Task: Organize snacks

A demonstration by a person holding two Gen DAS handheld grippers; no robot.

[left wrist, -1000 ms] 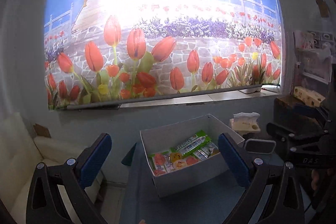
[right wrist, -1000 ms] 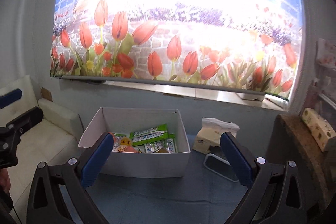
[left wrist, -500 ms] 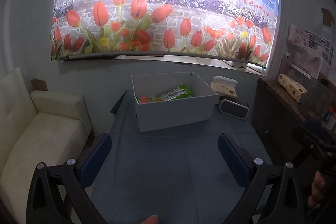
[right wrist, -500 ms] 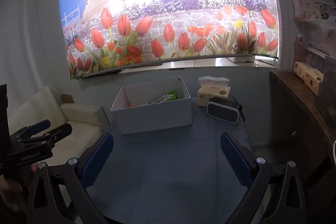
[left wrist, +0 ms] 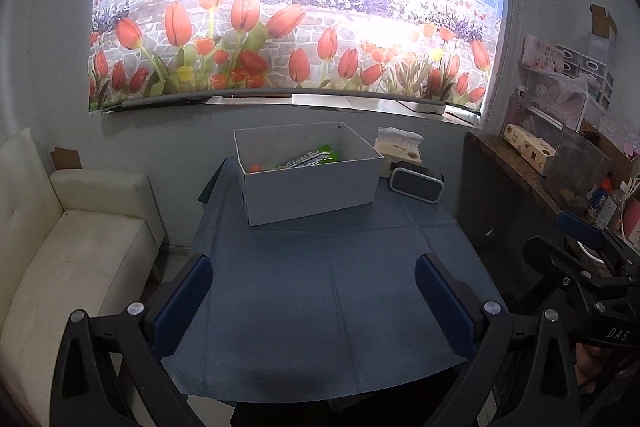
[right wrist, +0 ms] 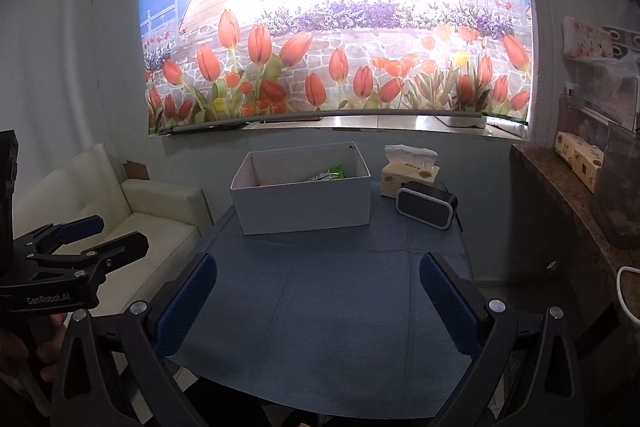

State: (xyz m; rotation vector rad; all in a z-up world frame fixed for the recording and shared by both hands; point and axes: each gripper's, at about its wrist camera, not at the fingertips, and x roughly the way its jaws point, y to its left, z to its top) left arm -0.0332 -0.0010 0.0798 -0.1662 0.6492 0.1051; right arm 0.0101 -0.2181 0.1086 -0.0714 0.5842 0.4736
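Observation:
A white cardboard box stands at the far side of the blue-covered table; it also shows in the right wrist view. Green snack packets and an orange one lie inside it; a green packet shows in the right wrist view. My left gripper is open and empty, well back from the box over the table's near part. My right gripper is open and empty, also well back. Each gripper shows at the edge of the other's view: the right, the left.
A tissue pack and a small black speaker stand right of the box. A white sofa is left of the table. A brown counter with boxes and a clear container is on the right. A tulip mural covers the back wall.
Both grippers have pulled back from just in front of the box to the near side of the table. Both stay open and empty.

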